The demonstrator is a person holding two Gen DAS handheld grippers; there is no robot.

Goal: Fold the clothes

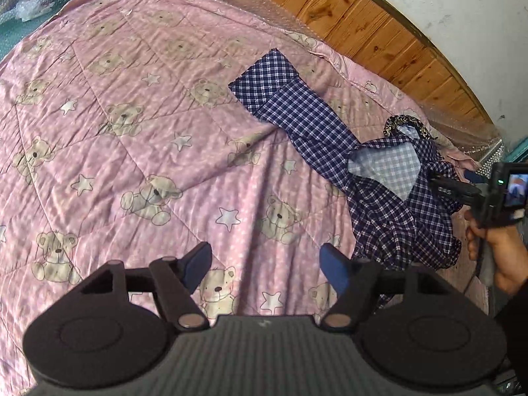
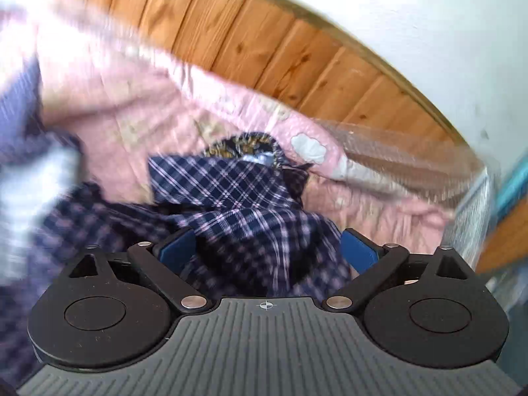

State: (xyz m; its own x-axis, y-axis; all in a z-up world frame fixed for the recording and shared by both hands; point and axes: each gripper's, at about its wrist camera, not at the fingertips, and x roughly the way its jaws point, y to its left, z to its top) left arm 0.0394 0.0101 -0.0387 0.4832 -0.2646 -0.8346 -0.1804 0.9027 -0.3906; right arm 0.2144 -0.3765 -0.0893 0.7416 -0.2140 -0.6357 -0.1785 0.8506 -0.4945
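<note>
A navy and white checked shirt [image 1: 379, 178] lies crumpled on the pink teddy-bear quilt [image 1: 132, 132], one sleeve stretched toward the far middle of the bed. My left gripper [image 1: 265, 269] is open and empty, hovering over the quilt left of the shirt. My right gripper [image 2: 267, 252] is open, with bunched shirt fabric [image 2: 237, 204] lying between its blue fingers; this view is blurred. In the left wrist view the right gripper [image 1: 462, 188] reaches into the shirt from the right.
A wooden headboard [image 1: 363, 23] and white wall run along the far side of the bed. A patterned dark and gold item [image 1: 409, 123] lies just behind the shirt. The bed's right edge is near the hand [image 1: 495, 250].
</note>
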